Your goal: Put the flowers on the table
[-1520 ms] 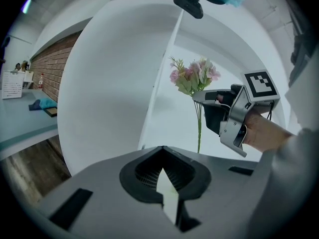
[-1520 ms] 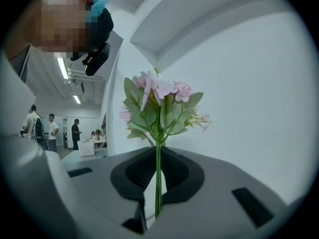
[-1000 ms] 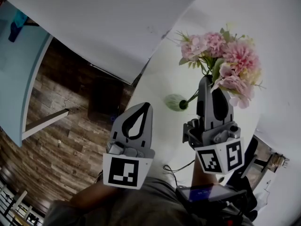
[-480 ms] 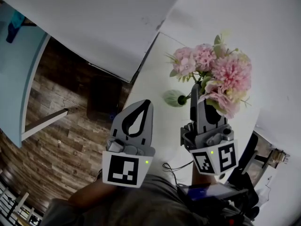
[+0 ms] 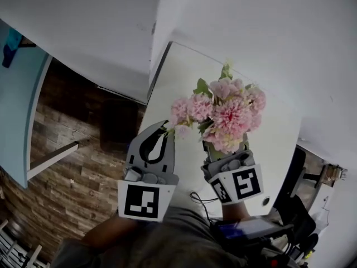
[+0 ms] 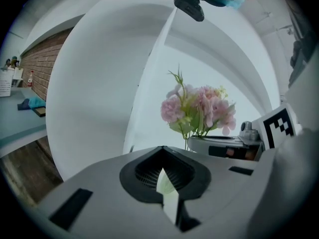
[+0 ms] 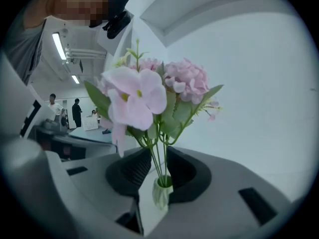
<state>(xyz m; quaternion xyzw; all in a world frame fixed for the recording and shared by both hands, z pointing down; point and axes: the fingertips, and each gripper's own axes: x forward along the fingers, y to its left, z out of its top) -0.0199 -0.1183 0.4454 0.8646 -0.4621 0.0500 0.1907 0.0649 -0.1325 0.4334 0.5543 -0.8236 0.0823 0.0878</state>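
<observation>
A bunch of pink flowers [image 5: 223,113] with green leaves stands in a small pale green vase [image 7: 160,193], over the white table [image 5: 184,77]. In the head view the blooms hide the vase and the tips of my right gripper [image 5: 223,149]. In the right gripper view the vase sits between the jaws of the right gripper [image 7: 158,153], which are opening: a gap shows left of the vase. My left gripper [image 5: 166,128] is shut and empty, just left of the flowers [image 6: 199,108]. Its tips [image 6: 162,151] meet.
The table's left edge borders a wooden floor [image 5: 61,166] with a dark object [image 5: 117,121] on it. A black cable [image 5: 198,197] lies near the table's front edge. A light blue surface [image 5: 17,94] is far left. People [image 7: 77,111] stand in the background.
The flowers have swung from leaning away to upright over the right gripper, which moved down and left in view. The green vase is now hidden under the blooms. The left gripper barely moved.
</observation>
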